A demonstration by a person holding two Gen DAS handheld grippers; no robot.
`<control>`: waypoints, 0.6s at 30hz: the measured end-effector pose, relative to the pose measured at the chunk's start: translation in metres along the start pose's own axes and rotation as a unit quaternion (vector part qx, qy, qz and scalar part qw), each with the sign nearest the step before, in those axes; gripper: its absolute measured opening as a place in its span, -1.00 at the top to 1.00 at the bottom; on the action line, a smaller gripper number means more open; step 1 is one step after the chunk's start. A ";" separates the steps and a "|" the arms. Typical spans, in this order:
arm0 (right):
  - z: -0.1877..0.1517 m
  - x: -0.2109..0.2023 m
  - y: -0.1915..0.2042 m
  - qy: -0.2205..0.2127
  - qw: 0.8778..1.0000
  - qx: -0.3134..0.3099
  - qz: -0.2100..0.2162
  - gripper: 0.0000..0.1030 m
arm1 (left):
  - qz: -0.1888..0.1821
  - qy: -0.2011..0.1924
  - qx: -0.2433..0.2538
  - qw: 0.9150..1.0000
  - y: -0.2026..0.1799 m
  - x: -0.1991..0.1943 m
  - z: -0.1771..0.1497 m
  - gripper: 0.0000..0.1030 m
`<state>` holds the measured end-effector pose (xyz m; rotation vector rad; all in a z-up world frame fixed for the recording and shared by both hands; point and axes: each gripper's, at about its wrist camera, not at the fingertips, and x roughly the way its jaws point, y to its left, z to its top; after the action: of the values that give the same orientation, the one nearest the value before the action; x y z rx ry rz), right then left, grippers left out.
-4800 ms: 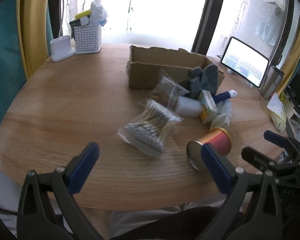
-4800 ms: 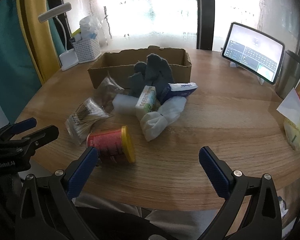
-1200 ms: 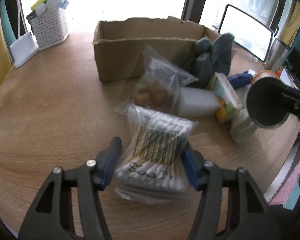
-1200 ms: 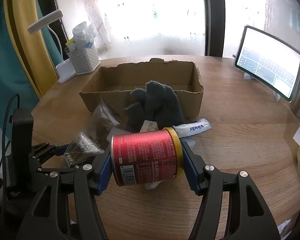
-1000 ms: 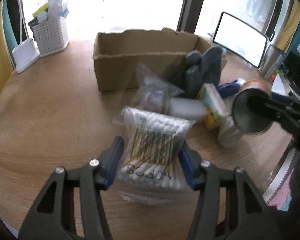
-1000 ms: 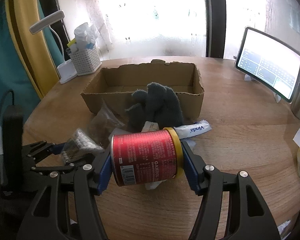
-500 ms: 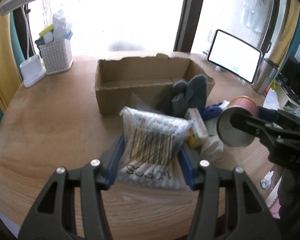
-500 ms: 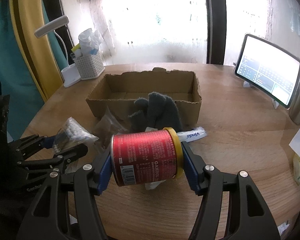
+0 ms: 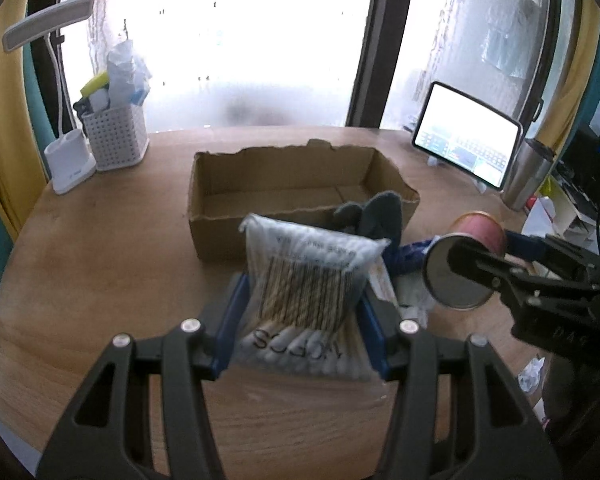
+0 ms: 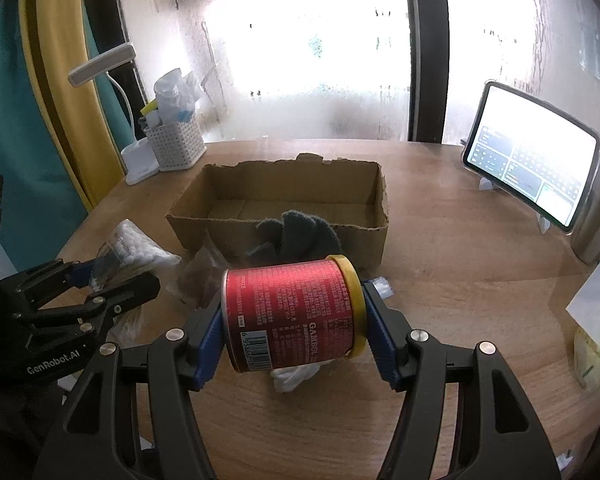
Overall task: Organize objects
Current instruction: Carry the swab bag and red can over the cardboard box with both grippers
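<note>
1. The left gripper (image 9: 304,312) pinches a clear bag of cotton swabs (image 9: 308,280) between its blue pads and holds it above the desk (image 9: 100,272), just in front of the cardboard box (image 9: 220,236).
2. The right gripper (image 10: 294,316) clamps a red can (image 10: 288,312) sideways, one pad on its metal bottom and the other on its yellow lid (image 10: 350,304). The can hangs over the desk in front of the box.
3. The cardboard box is open at the top with torn edges. Its floor shows bare cardboard across the part that can be seen; the near inner corner is hidden by the front wall.
4. A grey glove (image 10: 296,236) leans against the outside of the box's front wall, its fingertips reaching up to the rim.
5. Left of the glove, a small clear bag with brown contents (image 10: 198,276) lies on the desk, touching the box front.
6. A blue-and-white packet (image 9: 406,254) and some white soft items (image 10: 296,374) lie on the desk beneath and beside the held can; details are hidden.
7. At the far left of the desk stands a white perforated basket (image 9: 116,138) stuffed with upright items, among them a yellow one and crumpled white plastic. Touching it is the white base of a desk lamp (image 9: 70,164).
8. At the far right, a tablet (image 10: 532,152) stands lit on a stand, with a steel tumbler (image 9: 524,176) just beside it.
</note>
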<state>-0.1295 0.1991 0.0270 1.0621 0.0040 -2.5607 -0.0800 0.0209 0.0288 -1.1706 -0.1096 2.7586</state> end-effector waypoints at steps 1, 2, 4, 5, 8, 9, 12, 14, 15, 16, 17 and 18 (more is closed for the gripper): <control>0.001 0.000 -0.001 -0.001 1.000 0.000 0.000 -0.27 | 0.000 0.000 0.000 1.000 0.000 0.001 0.002 -0.05; 0.002 0.000 -0.002 -0.003 1.000 0.001 -0.001 -0.27 | 0.008 -0.001 -0.009 1.000 -0.001 0.002 0.003 -0.05; 0.006 -0.001 -0.006 -0.007 1.000 0.002 -0.001 -0.27 | 0.008 -0.001 -0.009 1.000 -0.002 0.004 0.006 -0.05; 0.007 -0.002 -0.007 -0.009 1.000 0.002 -0.002 -0.27 | 0.009 0.000 -0.011 1.000 -0.002 0.006 0.008 -0.05; 0.012 0.000 -0.012 -0.010 1.000 0.001 -0.003 -0.27 | 0.009 -0.001 -0.015 1.000 -0.001 0.009 0.013 -0.05; 0.013 0.001 -0.013 -0.009 1.000 0.000 -0.004 -0.27 | 0.010 -0.002 -0.015 1.000 -0.001 0.010 0.015 -0.05; 0.016 0.004 -0.016 -0.007 1.000 0.000 -0.005 -0.27 | 0.012 -0.005 -0.014 1.000 -0.002 0.013 0.020 -0.05; 0.018 0.006 -0.018 -0.007 1.000 0.001 -0.006 -0.27 | 0.012 -0.005 -0.013 1.000 -0.002 0.015 0.022 -0.05; 0.020 0.008 -0.019 -0.007 1.000 0.002 -0.006 -0.27 | 0.013 -0.005 -0.012 1.000 -0.002 0.016 0.023 -0.05; 0.020 0.008 -0.020 -0.007 1.000 0.003 -0.006 -0.27 | 0.013 -0.005 -0.011 1.000 -0.002 0.017 0.025 -0.05; 0.022 0.009 -0.021 -0.008 1.000 0.004 -0.006 -0.27 | 0.013 -0.005 -0.010 1.000 -0.003 0.018 0.026 -0.05; 0.023 0.009 -0.021 -0.009 1.000 0.004 -0.006 -0.27 | 0.013 -0.005 -0.009 1.000 -0.003 0.019 0.028 -0.05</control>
<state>-0.1584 0.2127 0.0339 1.0455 -0.0028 -2.5830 -0.1126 0.0270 0.0351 -1.1718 -0.1225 2.7914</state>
